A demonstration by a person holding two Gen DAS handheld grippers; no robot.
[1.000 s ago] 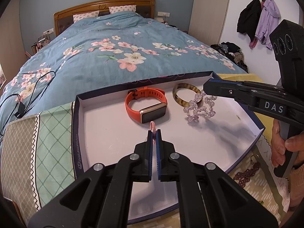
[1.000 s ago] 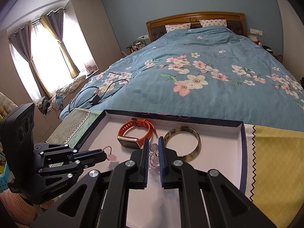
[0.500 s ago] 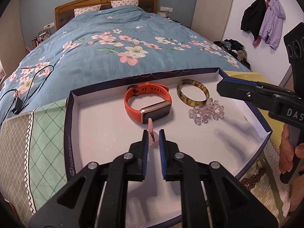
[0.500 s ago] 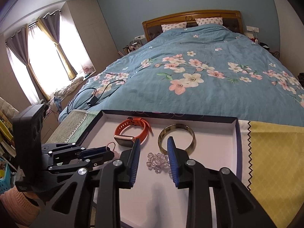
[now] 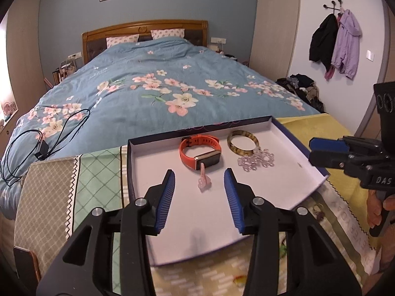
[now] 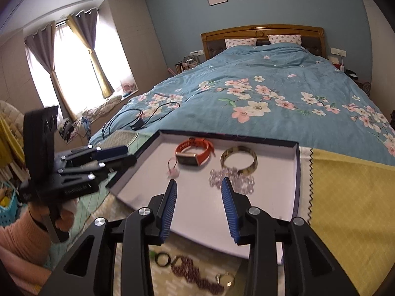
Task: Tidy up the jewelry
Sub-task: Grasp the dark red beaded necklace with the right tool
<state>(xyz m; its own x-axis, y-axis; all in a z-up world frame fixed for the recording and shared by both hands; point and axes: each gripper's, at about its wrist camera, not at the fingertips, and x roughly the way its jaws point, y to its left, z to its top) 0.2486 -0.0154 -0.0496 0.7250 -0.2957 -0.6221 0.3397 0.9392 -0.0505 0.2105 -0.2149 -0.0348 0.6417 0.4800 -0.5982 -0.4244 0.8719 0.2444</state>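
A shallow white box lid point(image 5: 172, 212) point(image 6: 271, 197) with a dark rim lies at the foot of the bed. In it rest an orange smartwatch point(image 5: 201, 151) point(image 6: 193, 151), a brown bangle point(image 5: 243, 143) point(image 6: 239, 159), a clear bead bracelet point(image 5: 256, 161) point(image 6: 232, 178) and a small pink charm point(image 5: 203, 181) point(image 6: 172, 170). My left gripper point(image 5: 199, 183) hovers over the lid, its jaws opening, with the charm lying free on the lid between the fingertips. My right gripper point(image 6: 198, 192) is drawn back from the beads, jaws opening, gripping nothing.
A dark bead necklace point(image 6: 197, 272) and rings point(image 6: 161, 259) lie on the patterned cloth in front of the lid. A yellow cloth point(image 6: 345, 197) covers the right side. A black cable point(image 5: 37, 145) sprawls on the floral bedspread. Coats point(image 5: 335, 44) hang on the right wall.
Both grippers opened and pulled back and up. The left one let the pink charm go onto the lid; the right one released the clear bead bracelet beside the bangle.
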